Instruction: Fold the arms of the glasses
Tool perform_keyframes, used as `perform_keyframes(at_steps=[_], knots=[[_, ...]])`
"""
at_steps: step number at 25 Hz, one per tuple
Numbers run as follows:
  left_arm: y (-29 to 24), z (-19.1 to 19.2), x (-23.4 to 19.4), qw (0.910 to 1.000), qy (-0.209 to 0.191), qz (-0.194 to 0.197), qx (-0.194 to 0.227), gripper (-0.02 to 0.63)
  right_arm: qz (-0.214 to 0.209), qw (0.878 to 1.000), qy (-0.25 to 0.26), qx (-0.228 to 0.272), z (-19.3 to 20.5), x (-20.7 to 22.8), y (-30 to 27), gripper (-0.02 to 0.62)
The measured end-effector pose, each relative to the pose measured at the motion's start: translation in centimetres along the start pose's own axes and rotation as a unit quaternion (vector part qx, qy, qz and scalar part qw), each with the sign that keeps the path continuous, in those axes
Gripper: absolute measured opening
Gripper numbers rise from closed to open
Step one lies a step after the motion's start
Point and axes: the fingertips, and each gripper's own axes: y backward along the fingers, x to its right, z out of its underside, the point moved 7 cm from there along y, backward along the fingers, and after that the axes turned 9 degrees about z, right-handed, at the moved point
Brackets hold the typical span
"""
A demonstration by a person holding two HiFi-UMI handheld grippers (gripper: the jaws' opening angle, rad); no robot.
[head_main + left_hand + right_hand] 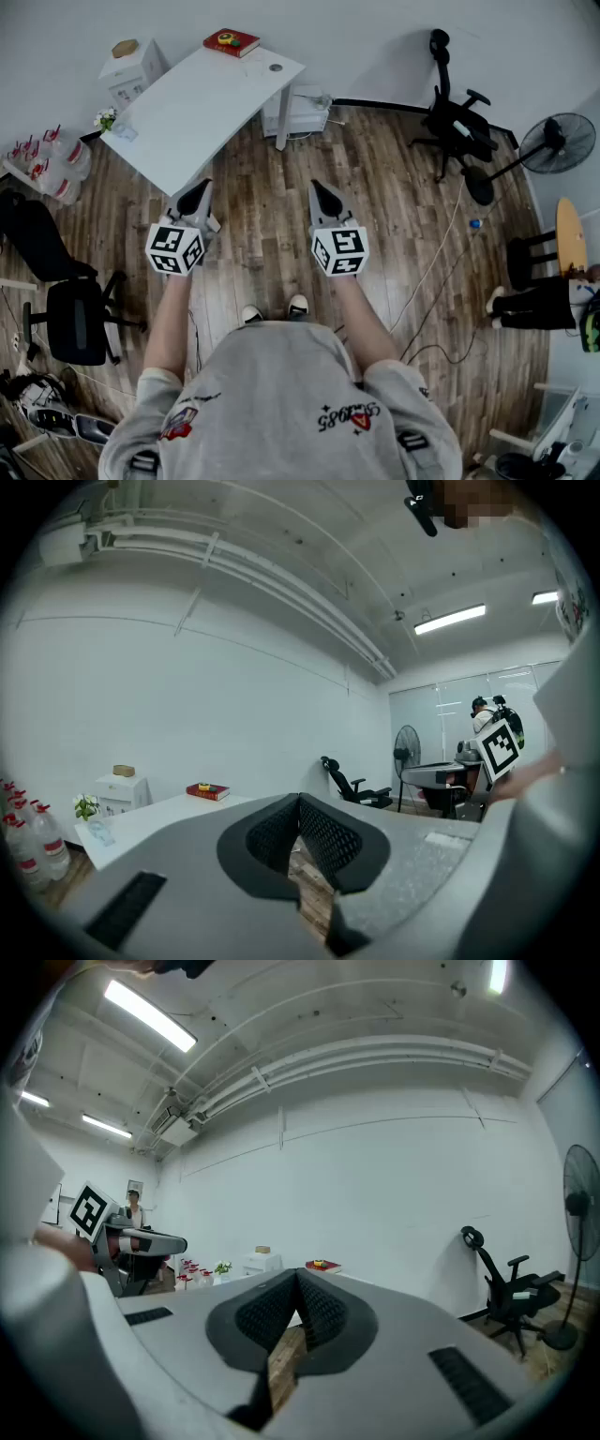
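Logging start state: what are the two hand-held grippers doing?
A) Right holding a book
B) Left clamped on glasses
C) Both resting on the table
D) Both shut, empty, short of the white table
D: the left hand-held gripper and right hand-held gripper have jaws together, nothing between, above the floor before the white table.

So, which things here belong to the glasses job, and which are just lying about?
Job: left tongs, right tongs, both shut, empty; white table; small clear item on it, possibly the glasses.
Lying about: red book, fan, office chair, water bottles.
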Motion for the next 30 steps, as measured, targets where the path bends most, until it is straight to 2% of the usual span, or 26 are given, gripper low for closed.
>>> perform_keyframes(at_steps=[6, 10, 11, 15, 16, 17, 20, 24, 30], knots=[[-1.1, 0.5, -0.8, 0.9999, 0.006, 0.01, 0.008, 0.005, -0.01, 1.0, -0.022, 0.01, 0.4, 0.6, -1.3, 0.005], [-1.7, 0.8, -0.9, 0.9998, 0.011, -0.001, 0.014, 0.014, -0.041, 0.998, -0.042, 0.018, 0.3, 1.3, -1.7, 0.002], [-1.8, 0.9, -0.9, 0.9998, 0.01, -0.007, 0.016, 0.049, -0.044, 0.998, -0.045, 0.018, 0.3, 1.7, -1.8, 0.038], [-2.7, 1.2, -0.4, 0.9988, 0.026, -0.029, 0.028, 0.267, -0.04, 0.998, -0.048, 0.019, 1.0, 3.6, -2.5, 0.234], [-3.0, 1.4, -0.2, 0.9985, 0.03, -0.036, 0.03, 0.304, -0.035, 0.998, -0.049, 0.018, 1.2, 4.2, -2.6, 0.284], [-3.3, 1.7, 0.1, 0.9983, 0.031, -0.041, 0.029, 0.318, -0.03, 0.998, -0.049, 0.015, 1.5, 4.8, -2.7, 0.302], [-4.3, 2.5, 1.2, 0.9984, 0.029, -0.046, 0.013, 0.324, -0.022, 0.999, -0.049, 0.005, 2.3, 6.5, -3.0, 0.319], [-6.2, 2.9, 2.4, 0.9979, 0.039, -0.051, 0.007, 0.324, -0.044, 0.997, -0.059, -0.008, 3.0, 8.8, -3.8, 0.318], [-8.5, 3.7, 3.9, 0.9952, 0.056, -0.08, -0.007, 0.322, -0.064, 0.996, -0.053, -0.024, 4.0, 12.6, -4.9, 0.316]])
